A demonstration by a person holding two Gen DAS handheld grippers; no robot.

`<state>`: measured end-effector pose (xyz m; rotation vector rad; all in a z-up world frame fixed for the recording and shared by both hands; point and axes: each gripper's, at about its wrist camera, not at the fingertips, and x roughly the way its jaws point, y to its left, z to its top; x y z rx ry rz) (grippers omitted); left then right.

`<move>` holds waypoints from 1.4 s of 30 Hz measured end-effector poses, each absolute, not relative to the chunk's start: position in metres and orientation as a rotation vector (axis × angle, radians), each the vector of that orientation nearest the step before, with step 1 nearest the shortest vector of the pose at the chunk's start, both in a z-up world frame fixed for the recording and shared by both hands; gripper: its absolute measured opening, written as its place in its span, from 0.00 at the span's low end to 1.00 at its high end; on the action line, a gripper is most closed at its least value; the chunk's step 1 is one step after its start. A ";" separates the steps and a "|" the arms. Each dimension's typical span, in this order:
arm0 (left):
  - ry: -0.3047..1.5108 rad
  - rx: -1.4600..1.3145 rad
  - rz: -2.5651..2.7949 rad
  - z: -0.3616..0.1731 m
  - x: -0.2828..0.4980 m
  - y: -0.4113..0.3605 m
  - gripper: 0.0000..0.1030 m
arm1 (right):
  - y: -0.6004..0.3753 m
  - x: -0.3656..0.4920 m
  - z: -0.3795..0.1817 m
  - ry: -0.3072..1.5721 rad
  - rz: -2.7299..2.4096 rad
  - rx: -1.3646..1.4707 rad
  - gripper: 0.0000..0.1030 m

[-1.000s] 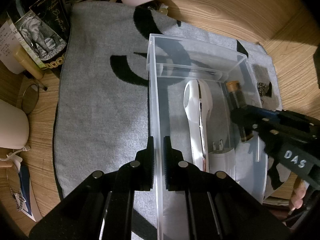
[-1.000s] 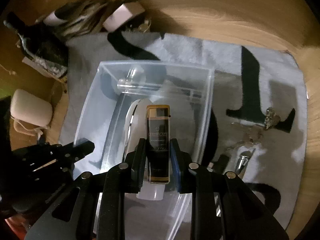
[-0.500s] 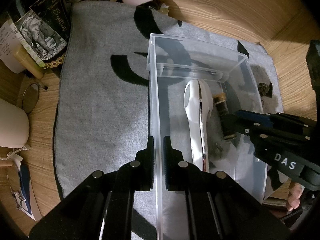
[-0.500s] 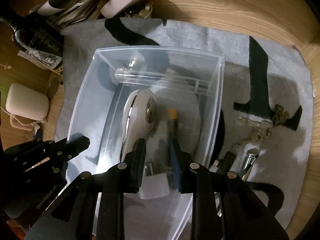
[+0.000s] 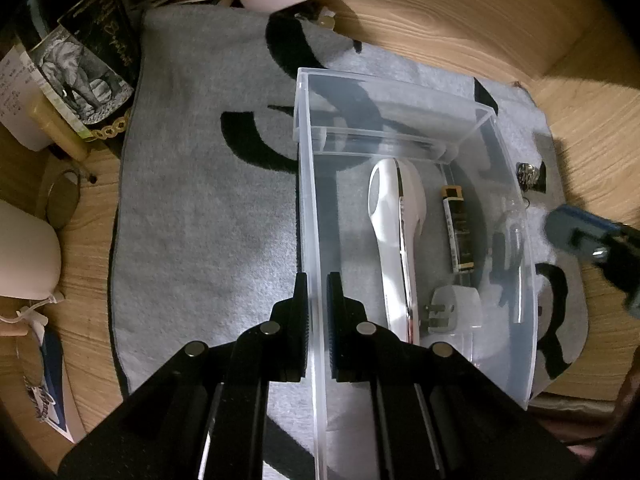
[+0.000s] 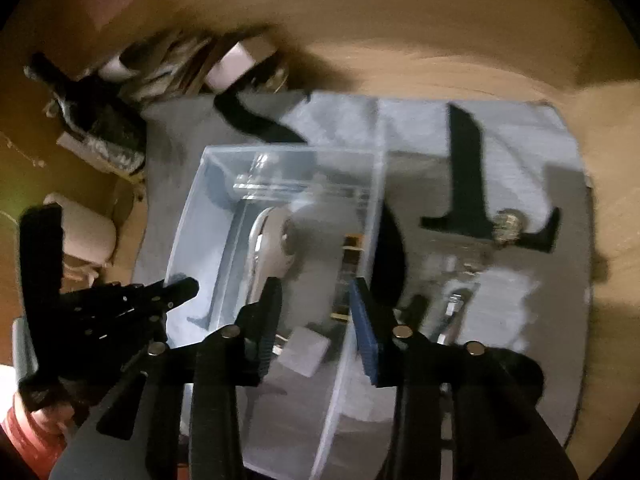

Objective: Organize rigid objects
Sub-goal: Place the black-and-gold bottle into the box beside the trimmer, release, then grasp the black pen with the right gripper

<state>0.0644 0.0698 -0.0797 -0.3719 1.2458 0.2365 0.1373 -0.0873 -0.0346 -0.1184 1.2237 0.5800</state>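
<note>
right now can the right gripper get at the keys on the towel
Probably yes: the right gripper is open and holds nothing, and the keys lie bare on the towel outside the clear bin's wall, nothing covering them.

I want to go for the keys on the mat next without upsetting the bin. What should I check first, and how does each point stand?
1. Left gripper clamped on the clear plastic bin wall: ok, one finger on each side of the wall.
2. Right gripper empty and open: ok, nothing between its fingers.
3. Black and gold lighter lying flat inside the bin: ok, beside the white handheld device.
4. White plug adapter inside the bin: ok.
5. Keys exposed on the grey mat: ok, outside the bin's right wall.
6. Exact lie of the keys: cannot tell, the right wrist view is blurred.
</note>
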 end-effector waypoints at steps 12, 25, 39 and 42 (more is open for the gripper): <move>1.243 -0.372 0.242 -0.079 0.063 0.069 0.06 | -0.174 0.135 -0.017 1.211 0.372 -0.005 0.41; 1.244 -0.373 0.245 -0.080 0.063 0.069 0.06 | -0.201 0.110 -0.074 1.361 0.292 -0.003 0.41; 1.245 -0.367 0.246 -0.079 0.063 0.069 0.06 | -0.202 0.107 -0.127 1.460 0.316 0.019 0.27; 1.245 -0.367 0.246 -0.079 0.063 0.069 0.06 | -0.209 0.108 -0.127 1.449 0.323 0.028 0.19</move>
